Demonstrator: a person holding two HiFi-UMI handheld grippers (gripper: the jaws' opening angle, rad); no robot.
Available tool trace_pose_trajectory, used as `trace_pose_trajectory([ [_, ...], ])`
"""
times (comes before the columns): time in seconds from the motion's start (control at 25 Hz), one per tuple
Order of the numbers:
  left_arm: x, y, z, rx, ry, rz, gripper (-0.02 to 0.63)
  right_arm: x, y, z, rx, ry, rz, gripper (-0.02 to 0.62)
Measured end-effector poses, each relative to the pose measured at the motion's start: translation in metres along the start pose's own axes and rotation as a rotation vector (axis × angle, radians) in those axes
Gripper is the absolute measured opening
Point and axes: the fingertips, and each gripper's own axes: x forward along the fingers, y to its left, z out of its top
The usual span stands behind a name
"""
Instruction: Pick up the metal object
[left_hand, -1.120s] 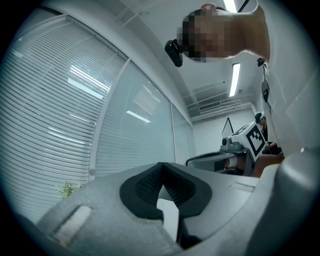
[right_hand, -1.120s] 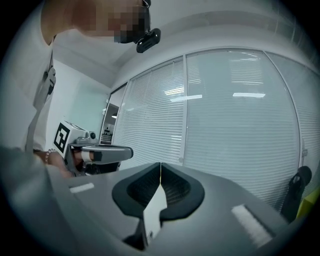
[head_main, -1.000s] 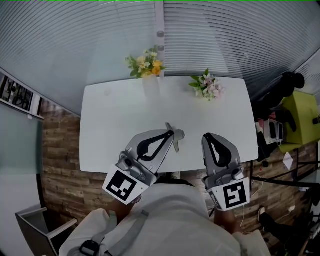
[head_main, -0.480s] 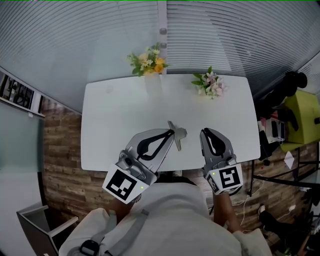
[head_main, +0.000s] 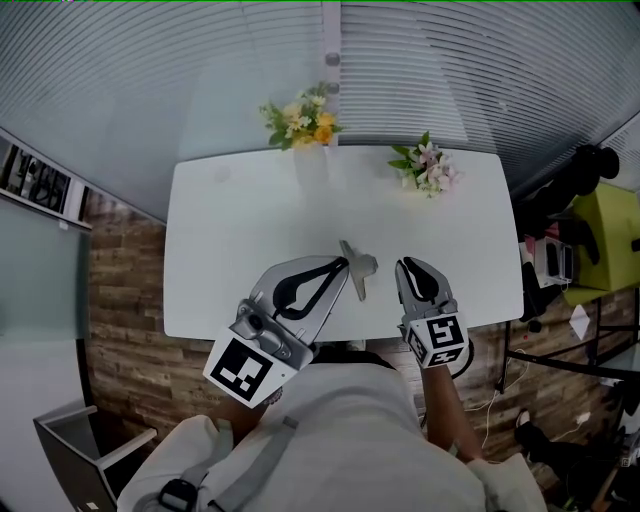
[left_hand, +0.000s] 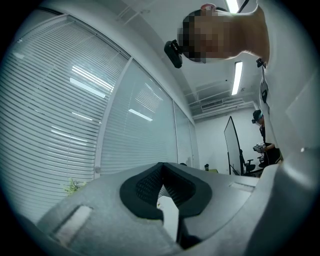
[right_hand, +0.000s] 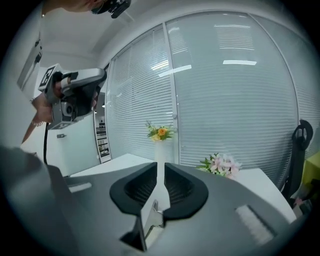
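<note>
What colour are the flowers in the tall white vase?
The flowers are orange and yellow, with green leaves; clearest in the right gripper view.

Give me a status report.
Left gripper shut on metal object, above table. Right gripper jaws just been opening, empty. Flowers at far edge, no obstruction.

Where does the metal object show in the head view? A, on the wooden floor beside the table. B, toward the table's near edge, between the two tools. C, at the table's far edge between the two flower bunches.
B: the metal object shows over the near part of the table, between the tip of the left tool and the right tool, well short of the flowers.
</note>
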Motion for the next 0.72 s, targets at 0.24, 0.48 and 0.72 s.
trace_pose_trajectory([
  [0.24, 0.000, 0.002, 0.001, 0.003, -0.001, 0.009, 0.005, 0.015, -0.005, -0.040, 0.035, 0.066, 0.015, 0.055],
  [0.48, -0.002, 0.005, -0.001, 0.002, 0.005, 0.024, 0.005, 0.029, -0.011, -0.072, 0.070, 0.106, 0.021, 0.055],
  [0.72, -0.001, 0.011, -0.002, 0.006, 0.011, 0.035, 0.005, 0.048, -0.014, -0.102, 0.090, 0.155, 0.033, 0.062],
])
